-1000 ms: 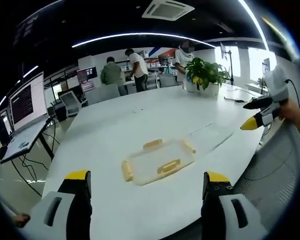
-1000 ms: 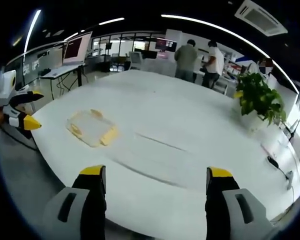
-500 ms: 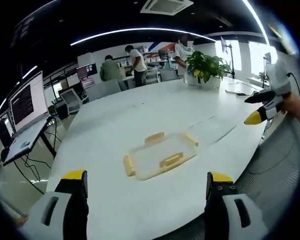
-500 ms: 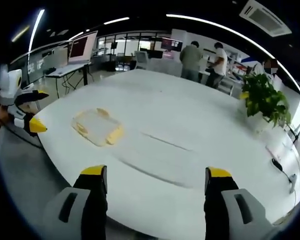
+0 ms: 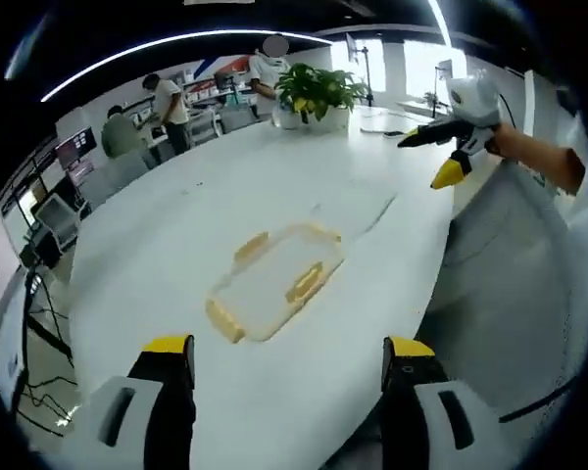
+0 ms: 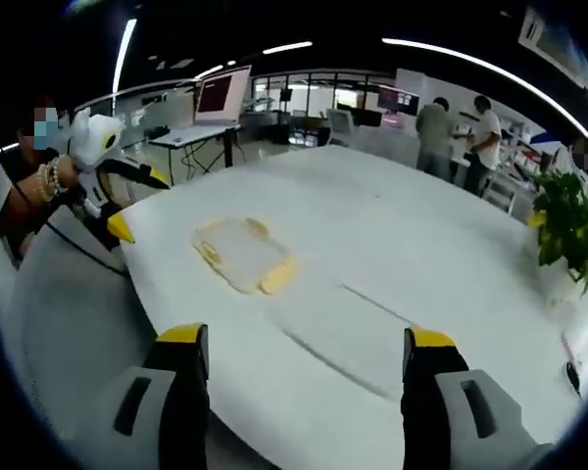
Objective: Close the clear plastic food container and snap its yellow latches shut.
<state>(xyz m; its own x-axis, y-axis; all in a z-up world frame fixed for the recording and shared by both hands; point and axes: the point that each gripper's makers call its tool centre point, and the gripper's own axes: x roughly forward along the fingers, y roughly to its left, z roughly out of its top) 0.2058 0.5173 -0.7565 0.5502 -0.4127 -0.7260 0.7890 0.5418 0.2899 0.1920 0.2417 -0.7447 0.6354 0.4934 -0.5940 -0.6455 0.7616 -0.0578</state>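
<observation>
Clear plastic food container, shallow and rectangular, lying flat on the near part of a large white bench, well ahead of both grippers and touched by neither; seen also from the right gripper view. Yellow latches on its sides, apparently splayed outward, so likely not yet snapped; whether the lid is fully seated cannot be told. Handling, as a judgement: light, thin-walled, fairly stiff but apt to flex under pressure; smooth plastic on a smooth top, so liable to slide when pushed from one side. Best hold: steady one edge or rim, press each latch down near its middle against that support; avoid squeezing the clear centre panel. Left gripper: jaws wide apart, nothing between them, yellow-tipped, raised above the near bench edge; shows too at the left of the right gripper view, in a hand. Right gripper: jaws wide apart, empty, over the near edge; shows too at the far right of the left gripper view, in a hand, well clear of the container. Surface: matt white, rounded edge, with a faint seam running across it. Room: open office with strip lights overhead, potted plant at the far end of the bench, people standing beyond, monitor on a side desk.
</observation>
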